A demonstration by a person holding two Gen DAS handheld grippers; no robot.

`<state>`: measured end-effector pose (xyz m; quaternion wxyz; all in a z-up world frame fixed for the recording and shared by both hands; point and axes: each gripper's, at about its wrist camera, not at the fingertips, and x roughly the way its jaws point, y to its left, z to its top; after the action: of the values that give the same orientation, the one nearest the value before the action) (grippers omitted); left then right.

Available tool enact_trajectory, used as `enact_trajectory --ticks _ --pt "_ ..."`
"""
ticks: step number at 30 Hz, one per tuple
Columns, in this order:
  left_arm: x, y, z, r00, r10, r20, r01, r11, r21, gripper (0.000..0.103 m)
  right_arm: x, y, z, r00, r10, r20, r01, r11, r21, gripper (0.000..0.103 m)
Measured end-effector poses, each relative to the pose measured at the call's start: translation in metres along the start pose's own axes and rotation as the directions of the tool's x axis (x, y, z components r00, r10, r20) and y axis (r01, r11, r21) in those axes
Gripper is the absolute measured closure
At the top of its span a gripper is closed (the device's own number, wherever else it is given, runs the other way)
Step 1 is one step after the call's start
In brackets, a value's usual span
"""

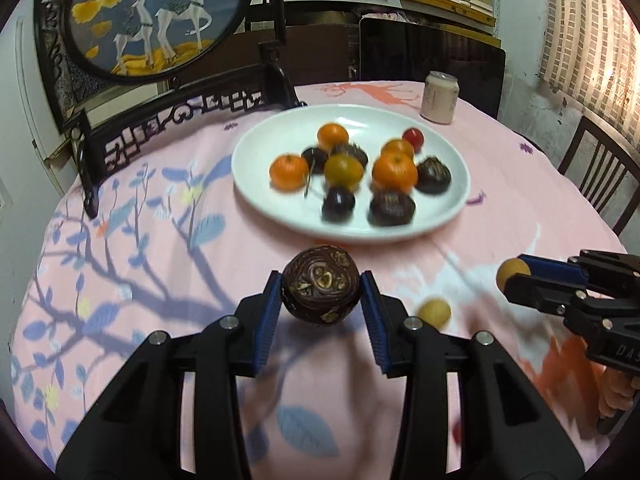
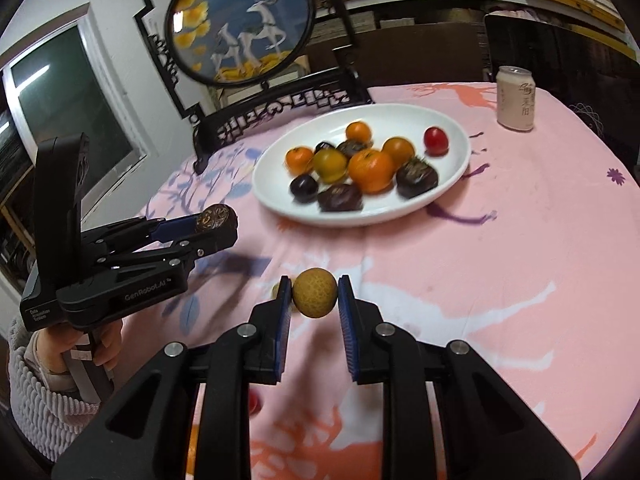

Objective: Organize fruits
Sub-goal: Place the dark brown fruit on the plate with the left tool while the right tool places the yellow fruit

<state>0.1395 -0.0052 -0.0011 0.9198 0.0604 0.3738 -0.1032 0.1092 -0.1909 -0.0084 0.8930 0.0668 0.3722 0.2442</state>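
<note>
My left gripper is shut on a dark brown patterned fruit, held just above the pink tablecloth. In the right wrist view that same left gripper shows at the left with the dark fruit at its tips. My right gripper is shut on a small tan round fruit; from the left wrist the right gripper shows at the right edge with the tan fruit. A white plate beyond both holds several oranges, dark fruits and a red one. A second tan fruit lies on the cloth.
A pale drink can stands behind the plate. A black carved stand with a round deer painting rises at the back left. Wooden chairs ring the round table. A small red fruit lies near my right gripper's base.
</note>
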Motion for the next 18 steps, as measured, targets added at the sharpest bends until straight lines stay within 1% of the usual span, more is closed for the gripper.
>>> enact_trajectory --ticks 5,11,12,13,14,16,18 --pt "0.021 0.003 0.032 1.0 -0.001 -0.004 0.001 1.0 -0.013 0.063 0.01 -0.007 0.033 1.0 -0.011 0.015 0.01 1.0 0.019 0.08" --pt "0.045 0.007 0.06 1.0 0.013 0.01 -0.013 0.999 -0.042 0.061 0.035 -0.011 0.068 0.999 -0.037 0.033 0.037 0.999 0.018 0.08" --pt "0.048 0.007 0.063 1.0 0.023 0.017 -0.022 0.999 -0.047 0.059 0.04 -0.013 0.072 0.998 -0.046 0.039 0.045 0.999 0.021 0.079" --pt "0.052 0.007 0.066 0.999 0.034 0.031 -0.032 0.998 -0.051 0.046 0.045 -0.015 0.075 0.998 -0.048 0.047 0.046 0.999 0.027 0.079" --pt "0.054 0.007 0.067 0.998 0.037 0.046 -0.035 0.998 -0.056 0.032 0.052 -0.02 0.077 0.998 -0.046 0.052 0.044 0.998 0.045 0.072" --pt "0.056 0.006 0.066 0.997 0.036 0.065 -0.032 0.998 -0.053 0.027 0.059 -0.028 0.075 0.997 -0.057 0.042 0.054 0.996 0.077 0.056" --pt "0.06 0.001 0.061 0.998 0.042 0.053 -0.042 0.999 -0.008 0.027 0.058 -0.032 0.072 0.997 -0.059 0.045 0.056 0.996 0.067 0.056"
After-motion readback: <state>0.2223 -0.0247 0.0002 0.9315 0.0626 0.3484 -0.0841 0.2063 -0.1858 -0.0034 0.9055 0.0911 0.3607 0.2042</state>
